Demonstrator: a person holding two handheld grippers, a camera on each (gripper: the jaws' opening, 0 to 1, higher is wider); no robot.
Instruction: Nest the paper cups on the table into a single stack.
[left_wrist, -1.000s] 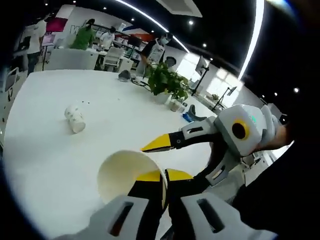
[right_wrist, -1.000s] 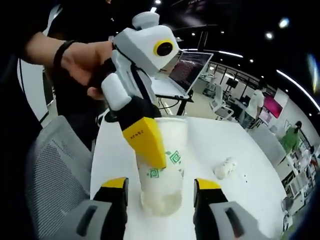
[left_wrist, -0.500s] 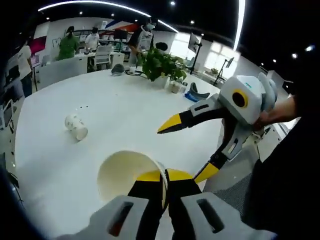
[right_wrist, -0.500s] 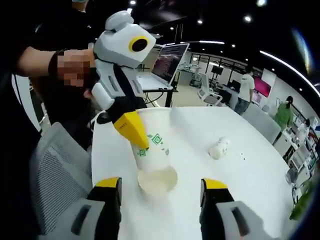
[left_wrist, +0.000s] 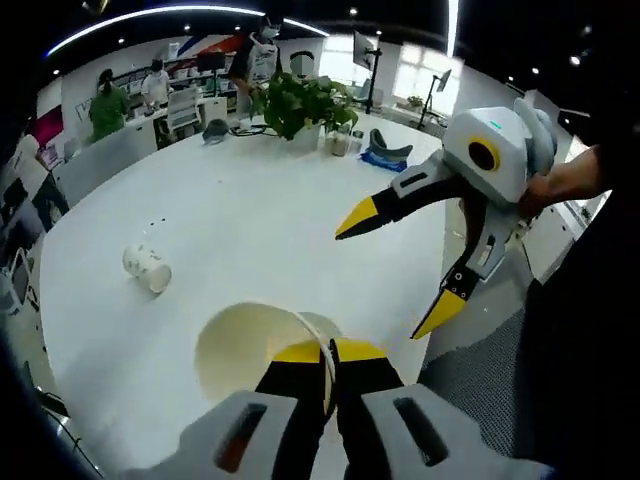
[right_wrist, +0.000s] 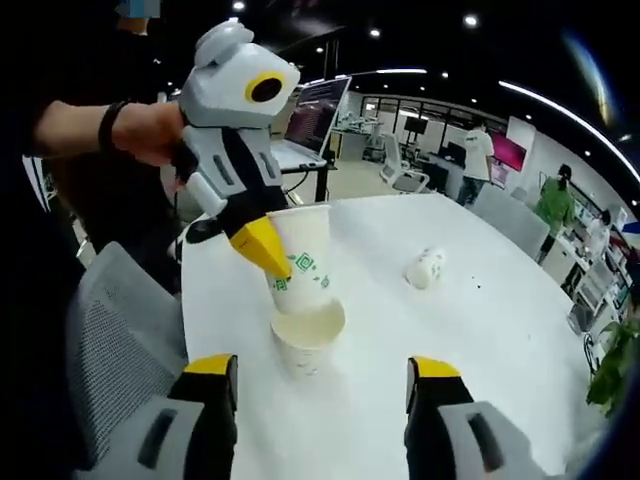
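Backed away from the cups with jaws spread, the right gripper (right_wrist: 320, 385) faces the left gripper (right_wrist: 262, 247) pinching a white green-printed paper cup (right_wrist: 302, 262) seated in another, while a toppled cup (right_wrist: 424, 268) waits beyond.

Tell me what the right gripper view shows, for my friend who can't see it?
The left gripper holds a paper cup by its rim, lowering it into a second cup standing on the white table. A third cup lies on its side farther back, and the right gripper waits open in front.
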